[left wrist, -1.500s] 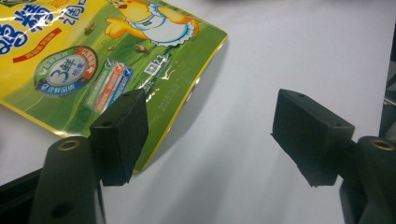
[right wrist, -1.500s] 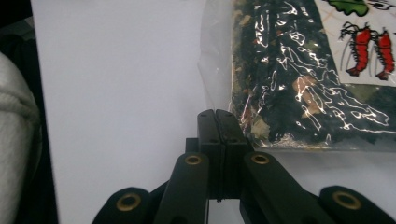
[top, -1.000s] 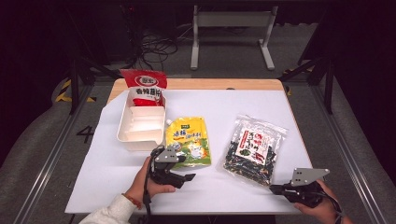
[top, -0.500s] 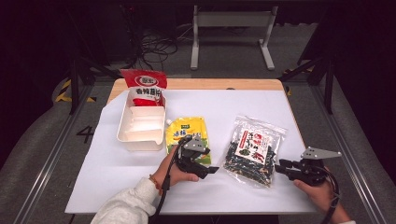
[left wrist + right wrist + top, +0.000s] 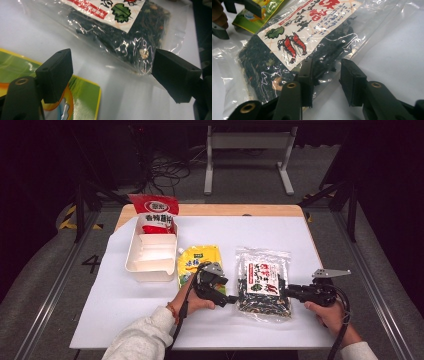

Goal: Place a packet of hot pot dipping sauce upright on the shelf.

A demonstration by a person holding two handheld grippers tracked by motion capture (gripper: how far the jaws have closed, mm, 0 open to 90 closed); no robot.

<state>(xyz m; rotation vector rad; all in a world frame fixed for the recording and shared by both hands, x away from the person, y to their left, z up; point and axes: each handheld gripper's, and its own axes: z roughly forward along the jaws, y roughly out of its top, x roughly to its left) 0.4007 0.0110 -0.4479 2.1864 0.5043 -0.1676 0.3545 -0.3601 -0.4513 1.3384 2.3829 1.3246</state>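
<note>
A clear bag of dark dried seaweed [image 5: 262, 282] with a shrimp label lies flat on the white table sheet, right of centre. My left gripper [image 5: 233, 298] lies at the bag's left edge and points right. Its jaws have just been opening and stand wide apart [image 5: 112, 75], with the bag's corner [image 5: 130, 47] between them, untouched. My right gripper [image 5: 286, 291] comes in from the bag's right side. Its jaws [image 5: 325, 82] have just been closing a little and stand partly apart over the bag's clear edge [image 5: 294, 45], one fingertip [image 5: 307, 75] above the plastic.
A yellow-green pouch [image 5: 200, 261] lies just left of the seaweed bag, under my left hand. A white tray [image 5: 150, 255] stands at the left, and a red snack bag [image 5: 154, 215] leans at its far end. The table's front edge runs close to both forearms.
My left gripper has moved right from the yellow-green pouch to the seaweed bag's left edge. My right gripper has come up from the front right corner to the bag's right edge.
</note>
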